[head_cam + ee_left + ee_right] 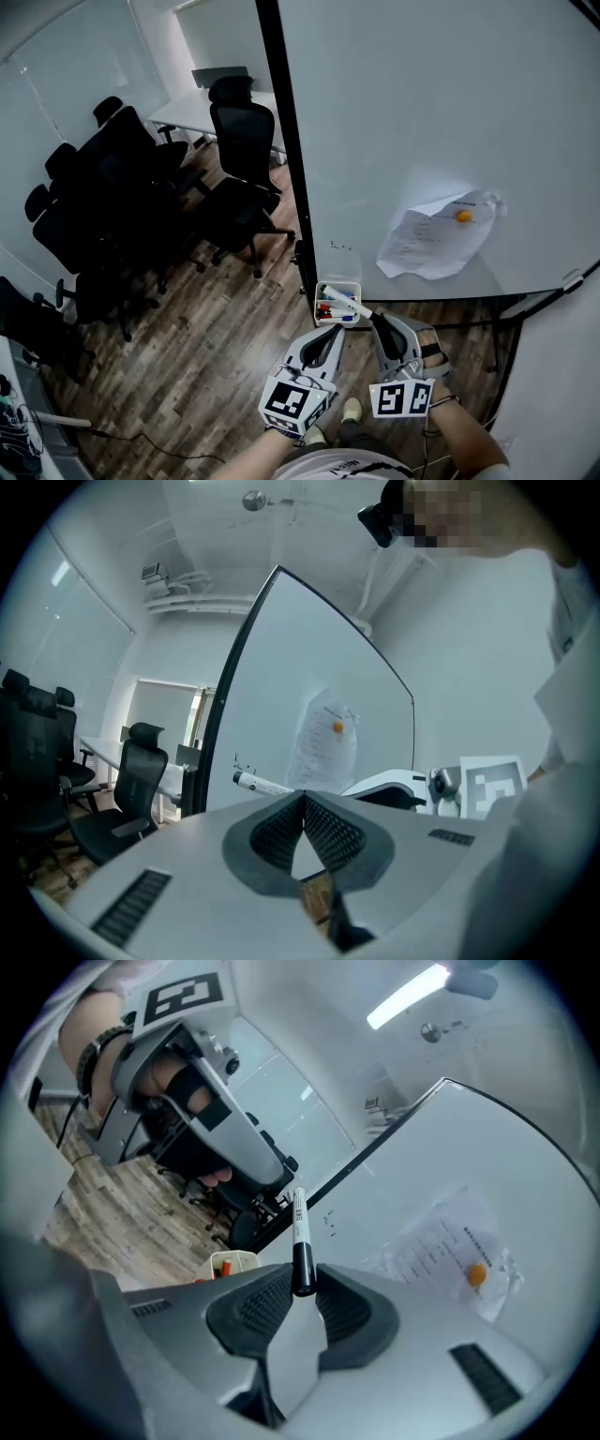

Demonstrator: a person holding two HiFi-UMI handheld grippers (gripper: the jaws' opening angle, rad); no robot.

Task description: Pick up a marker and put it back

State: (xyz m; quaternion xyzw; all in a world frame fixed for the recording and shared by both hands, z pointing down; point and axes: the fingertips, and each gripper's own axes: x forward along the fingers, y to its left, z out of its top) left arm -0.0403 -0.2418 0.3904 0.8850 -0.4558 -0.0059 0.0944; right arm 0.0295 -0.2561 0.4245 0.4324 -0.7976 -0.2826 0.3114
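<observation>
We are holding a grey two-jaw gripper in each hand in front of a large white whiteboard (pixel 422 112). Our right gripper (pixel 302 1283) is pinching a white marker with a black cap (pixel 298 1227). Its pads are pressing on the capped end from both sides, and the white barrel is sticking out past the jaw tips toward the board. In the head view the marker is slanting across a small white plastic marker box (pixel 338 284) at the board's lower left corner. The right gripper view is showing the marker clear of that box. Our left gripper (pixel 303 797) is hovering just beside the right one, its jaws meeting at the tips with nothing between them. A crumpled printed paper sheet (pixel 431 242) is hanging on the board under a round orange magnet (pixel 463 216). Black office chairs (pixel 242 141) are standing on the wood-plank floor (pixel 216 347).
</observation>
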